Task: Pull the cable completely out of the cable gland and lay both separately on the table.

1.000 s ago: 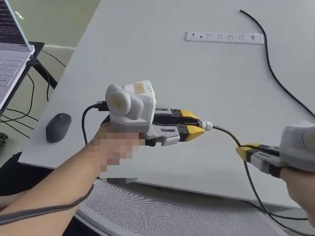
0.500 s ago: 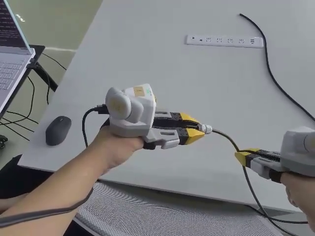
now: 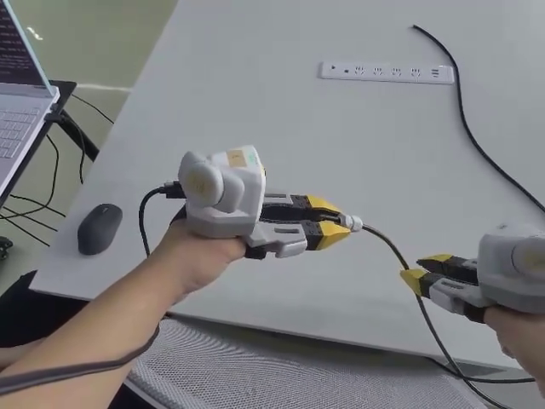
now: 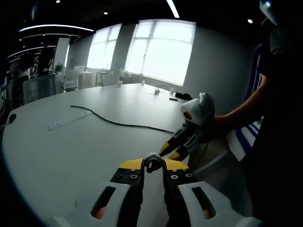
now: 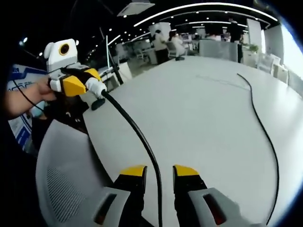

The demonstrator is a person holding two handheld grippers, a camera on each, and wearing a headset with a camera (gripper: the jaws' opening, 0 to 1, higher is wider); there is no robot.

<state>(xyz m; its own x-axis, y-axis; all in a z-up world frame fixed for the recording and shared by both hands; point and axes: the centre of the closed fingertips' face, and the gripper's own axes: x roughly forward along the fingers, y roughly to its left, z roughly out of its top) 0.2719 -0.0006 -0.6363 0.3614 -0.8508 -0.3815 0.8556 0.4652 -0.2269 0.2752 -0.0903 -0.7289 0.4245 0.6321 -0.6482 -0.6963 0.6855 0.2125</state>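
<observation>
1. Barely shifted since before, the right gripper [image 3: 415, 277] is held open astride the cable [image 3: 387, 243].
2. The cable gland [image 3: 352, 223], cable still inserted, is clamped in the left gripper [image 3: 341, 228] above the surface [image 3: 255, 128].

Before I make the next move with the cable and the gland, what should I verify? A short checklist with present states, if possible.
1. Left claw shut on the cable gland: ok.
2. Cable running between the jaws of the right claw: ok.
3. Right claw clamped on the cable: not ok, its jaws stand apart from it.
4. Cable out of the gland: not ok, it still enters it.
5. Bare table ahead for laying both down: ok.
6. Cable's lower end free to follow: cannot tell, it drops below the table edge.
</observation>
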